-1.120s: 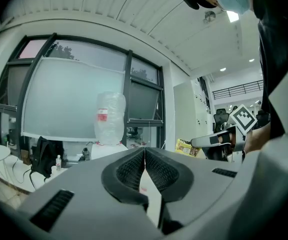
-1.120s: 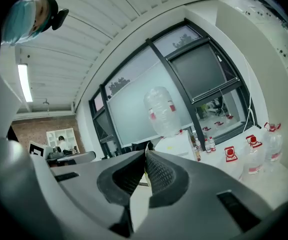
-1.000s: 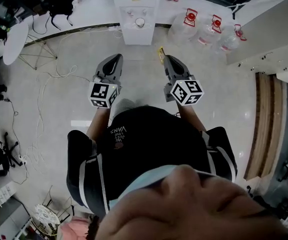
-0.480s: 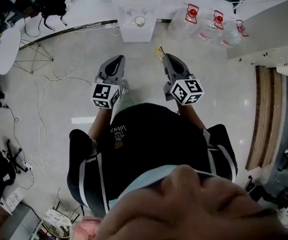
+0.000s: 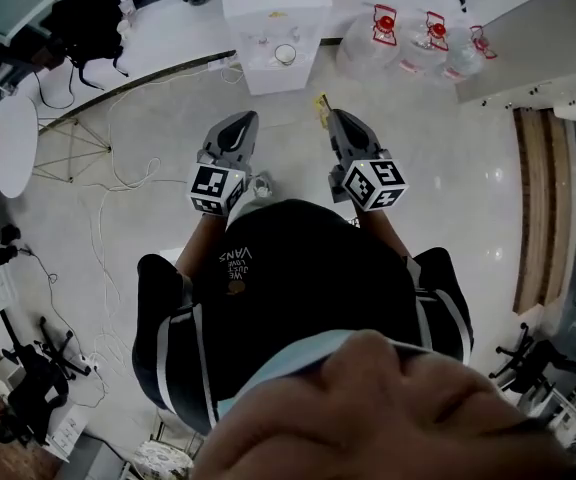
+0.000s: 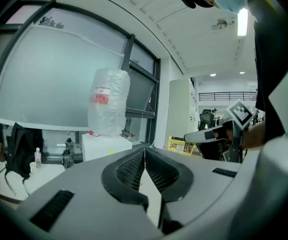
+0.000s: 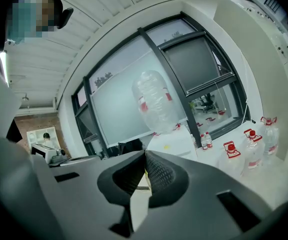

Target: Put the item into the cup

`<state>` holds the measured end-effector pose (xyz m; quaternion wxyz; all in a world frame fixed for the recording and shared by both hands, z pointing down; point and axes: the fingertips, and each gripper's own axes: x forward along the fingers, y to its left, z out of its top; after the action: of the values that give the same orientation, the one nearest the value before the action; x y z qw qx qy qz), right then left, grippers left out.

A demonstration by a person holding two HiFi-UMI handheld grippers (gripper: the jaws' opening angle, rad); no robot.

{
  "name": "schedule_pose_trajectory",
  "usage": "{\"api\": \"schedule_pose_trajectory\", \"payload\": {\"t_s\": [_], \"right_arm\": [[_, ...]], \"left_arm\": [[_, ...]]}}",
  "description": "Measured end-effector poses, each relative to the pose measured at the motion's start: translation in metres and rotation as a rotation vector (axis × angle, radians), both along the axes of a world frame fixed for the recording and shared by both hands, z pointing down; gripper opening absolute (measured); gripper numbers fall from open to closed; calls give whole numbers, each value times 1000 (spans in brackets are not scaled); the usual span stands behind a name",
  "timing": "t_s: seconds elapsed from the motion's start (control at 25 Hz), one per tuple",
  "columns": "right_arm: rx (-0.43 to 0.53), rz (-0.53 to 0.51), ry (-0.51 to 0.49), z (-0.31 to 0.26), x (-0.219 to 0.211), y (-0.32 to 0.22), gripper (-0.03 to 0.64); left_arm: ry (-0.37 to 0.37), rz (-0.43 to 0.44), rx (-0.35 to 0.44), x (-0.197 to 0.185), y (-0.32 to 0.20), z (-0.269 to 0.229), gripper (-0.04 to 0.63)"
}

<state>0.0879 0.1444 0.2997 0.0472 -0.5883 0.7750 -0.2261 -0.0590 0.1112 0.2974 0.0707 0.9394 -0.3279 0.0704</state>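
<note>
A paper cup stands in the bay of a white water dispenser ahead of me. My right gripper is shut on a small yellow packet. A sliver of that yellow packet shows between the jaws of the right gripper in its own view. From the left gripper view the same packet sticks out at the right gripper's tip. My left gripper is held beside it, and in its own view the left gripper is shut with nothing in it.
Several large water jugs stand on the floor right of the dispenser. Loose cables trail over the floor at left, near a round white table. A long white counter runs behind the dispenser.
The person has walked on toward the dispenser, and the floor and cables have slid back under the view. Both grippers stay shut and held out in front, side by side.
</note>
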Motion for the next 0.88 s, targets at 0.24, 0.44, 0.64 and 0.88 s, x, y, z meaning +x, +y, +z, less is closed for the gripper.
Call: {"api": "schedule_pose_trajectory", "payload": {"t_s": [0.24, 0.44, 0.64, 0.88], "right_arm": [[-4, 72, 8, 7, -16, -33, 41], [-22, 108, 15, 20, -14, -59, 41], [-38, 109, 21, 32, -4, -92, 41], [-66, 53, 18, 52, 16, -134, 41]], "left_arm": [[-14, 82, -20, -15, -40, 10, 21], [-36, 107, -15, -13, -70, 26, 20], [-36, 103, -27, -1, -100, 42, 21], [-50, 27, -34, 17, -145, 62, 20]]}}
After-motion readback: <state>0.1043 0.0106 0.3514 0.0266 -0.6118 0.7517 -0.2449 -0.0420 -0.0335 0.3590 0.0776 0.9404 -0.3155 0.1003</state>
